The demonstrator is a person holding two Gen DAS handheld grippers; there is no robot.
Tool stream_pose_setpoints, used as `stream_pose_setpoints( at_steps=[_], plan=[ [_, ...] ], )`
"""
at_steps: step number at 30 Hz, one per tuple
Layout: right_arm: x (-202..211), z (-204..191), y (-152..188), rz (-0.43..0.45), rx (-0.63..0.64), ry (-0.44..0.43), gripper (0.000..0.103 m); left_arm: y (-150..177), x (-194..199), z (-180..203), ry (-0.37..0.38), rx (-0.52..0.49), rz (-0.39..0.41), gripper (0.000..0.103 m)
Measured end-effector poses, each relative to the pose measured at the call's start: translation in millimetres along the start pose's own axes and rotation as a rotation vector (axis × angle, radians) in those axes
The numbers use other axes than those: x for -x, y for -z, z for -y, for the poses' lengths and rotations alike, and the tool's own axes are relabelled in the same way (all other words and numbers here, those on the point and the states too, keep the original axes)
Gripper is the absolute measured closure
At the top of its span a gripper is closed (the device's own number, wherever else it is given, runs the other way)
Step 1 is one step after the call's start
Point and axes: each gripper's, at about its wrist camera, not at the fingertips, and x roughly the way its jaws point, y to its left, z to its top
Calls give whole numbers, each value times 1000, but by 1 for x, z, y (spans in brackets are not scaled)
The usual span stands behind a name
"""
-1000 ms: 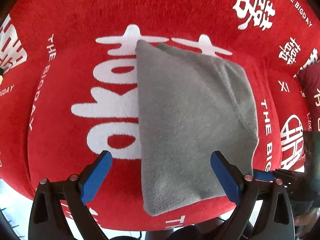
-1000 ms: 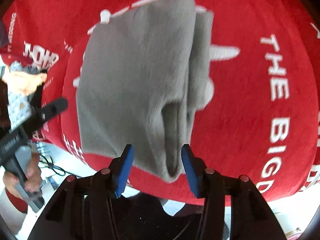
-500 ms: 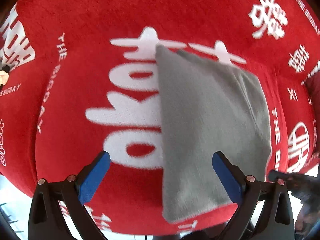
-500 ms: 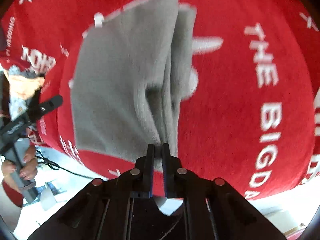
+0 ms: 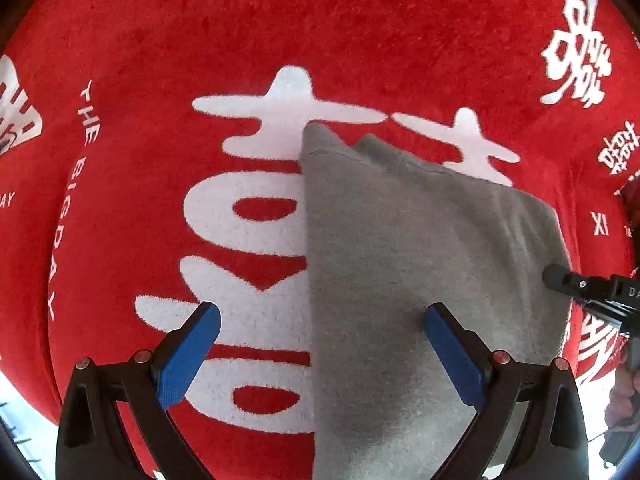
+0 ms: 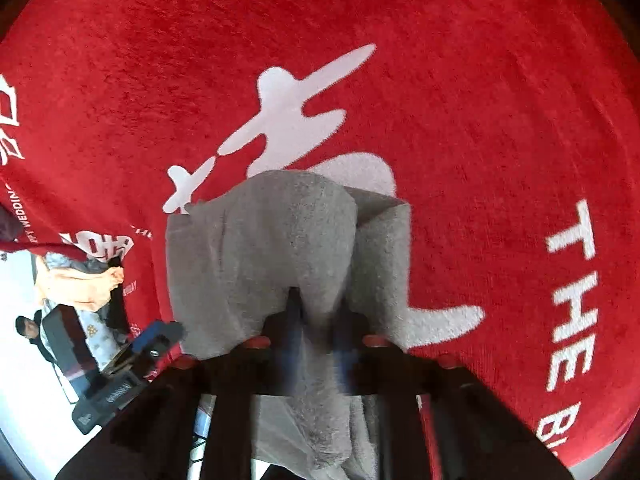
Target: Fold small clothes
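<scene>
A grey knit garment [image 5: 420, 272] lies folded on a red cloth printed with white characters [image 5: 200, 20], its long axis running from the near edge of the surface away toward the big white character at the centre. In the right wrist view the garment [image 6: 280, 240] bunches upward into a hump, its near edge gathered and pinched between the pads of the right gripper [image 6: 316, 344], whose jaws are all but fully closed on the fabric. The left gripper [image 5: 320, 344] hangs above the cloth with its blue pads spread wide and holding nothing; the garment's straight left edge runs up between them, one pad over the printed cloth, the other over the grey knit.

The coming fold appears to hinge on that layout: the right gripper already has the near edge and looks best placed to carry it along the long axis, while the left sits close enough to pin or take the left side.

The left wrist view shows the whole flat outline and the right gripper's black tip [image 5: 560, 280] at the garment's right side; the right wrist view alone shows the lifted hump and the grip.
</scene>
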Motion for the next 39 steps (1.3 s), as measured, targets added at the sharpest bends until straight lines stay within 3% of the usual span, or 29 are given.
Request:
stream_pose_setpoints(
  at_steps=[3,5,8,14,16,19,26,32,39],
  plan=[
    [9,-8,8,28,119,80,95,2,-2,3,0,-5,2,1],
    [-8,10,11,-27,131,153,95,2,-14,3,21,18,-34,1],
    [-9,22,11,-14,75,92,95,2,-16,6,25,31,-22,1],
    [-3,11,17,-18,150,165,92,-1,-15,12,19,2,-34,1],
    [1,12,19,-19,150,189,80,-1,-13,13,14,-2,-40,1],
    [9,14,19,-9,132,212,71,-1,-9,15,2,-18,-39,1],
    [31,-4,45,46,151,238,70,5,2,19,-8,-60,-34,1],
    [33,-18,67,26,174,234,69,11,17,21,-8,-97,-25,1],
    [23,-46,88,-7,285,187,69,19,28,19,-11,-109,-18,1]
  ],
)
